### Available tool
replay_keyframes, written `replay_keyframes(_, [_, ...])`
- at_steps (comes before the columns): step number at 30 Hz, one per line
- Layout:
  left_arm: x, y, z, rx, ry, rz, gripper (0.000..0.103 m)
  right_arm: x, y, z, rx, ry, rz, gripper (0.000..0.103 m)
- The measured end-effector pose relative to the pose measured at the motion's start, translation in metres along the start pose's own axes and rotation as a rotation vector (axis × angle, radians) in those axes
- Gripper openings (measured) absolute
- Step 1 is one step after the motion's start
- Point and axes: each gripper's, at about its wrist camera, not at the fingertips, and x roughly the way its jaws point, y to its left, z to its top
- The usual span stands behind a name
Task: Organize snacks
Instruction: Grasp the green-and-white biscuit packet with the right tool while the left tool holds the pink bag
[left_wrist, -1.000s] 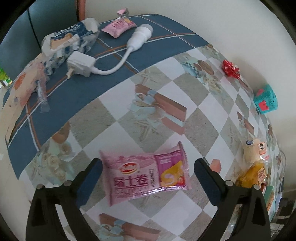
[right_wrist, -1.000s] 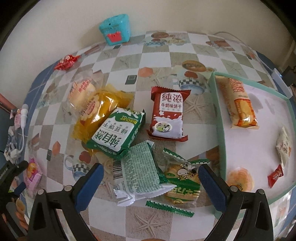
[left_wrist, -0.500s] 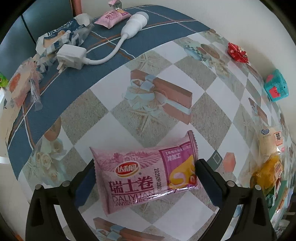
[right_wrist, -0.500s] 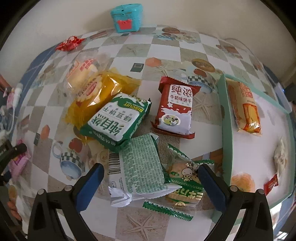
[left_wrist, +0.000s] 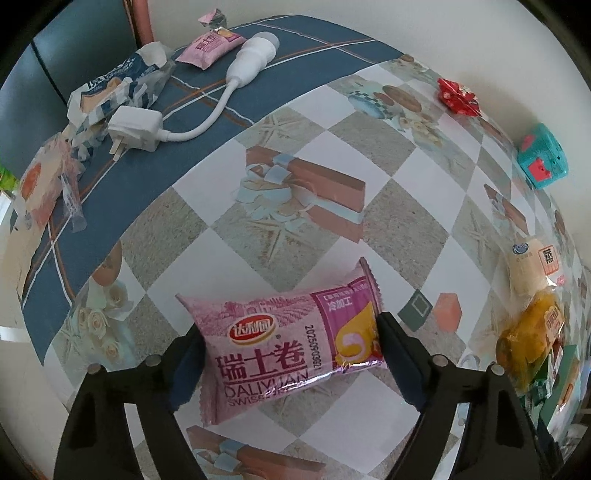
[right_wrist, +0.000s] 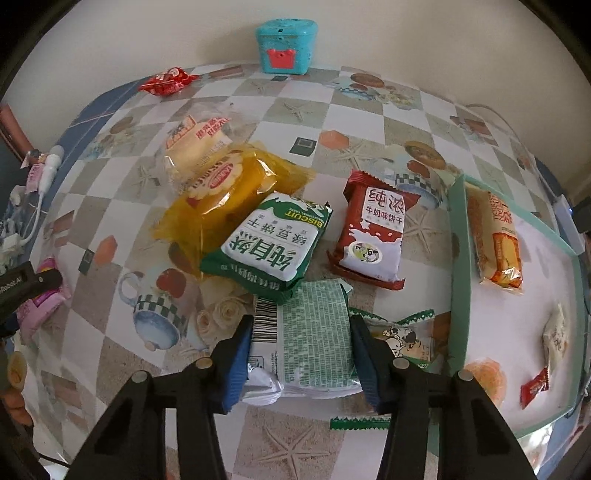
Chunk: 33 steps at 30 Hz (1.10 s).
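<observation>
Checkered tablecloth (left_wrist: 321, 122) printed with starfish and teacups, a pale wall behind it, and I've got both tools down on snacks at once. On my left gripper (left_wrist: 291, 354) the blue pads sit against the two ends of the pink Swiss roll pack (left_wrist: 288, 339), which lies lengthwise across the jaws toward the near edge of the table; I read that as clamped, though the wrapper is soft and puffed, so the grip is on air as much as cake. My right gripper (right_wrist: 303, 362) has its pads pressed to both sides of the green biscuit pack (right_wrist: 310, 343), barcode side up, near the front edge, and the pack is pinched in.

That green pack is tucked under the corner of another green biscuit packet (right_wrist: 269, 247) and touches the cartoon-print packet (right_wrist: 402, 343) beside it. So I'd lift straight up and slowly, letting the neighbours slide off rather than dragging them. The teal-rimmed tray (right_wrist: 456, 258) sits at the right end of the table with an orange cracker pack (right_wrist: 495, 236) and a few small sweets already in it, and I take it as the destination. For the pink pack, I'd squeeze only enough to hold, keep it level, and carry it low across the cloth; a slick film end could slip out of the pads if I tilt.
</observation>
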Motion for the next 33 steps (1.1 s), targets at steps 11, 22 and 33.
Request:
replay_keyframes(11, [-0.030, 0.003, -0.008, 0.023, -0.046, -0.009, 0.086, -0.009, -0.022, -0.002, 0.087, 0.036, 0.086, 0.053])
replay_keyframes(22, [-0.072, -0.012, -0.017, 0.075, -0.112, -0.024, 0.086, -0.033, -0.040, -0.009, 0.161, 0.028, 0.109, 0.053])
replay_keyframes(33, [-0.116, -0.059, -0.040, 0.176, -0.190, -0.068, 0.086, -0.064, -0.080, -0.009, 0.284, -0.036, 0.071, 0.053])
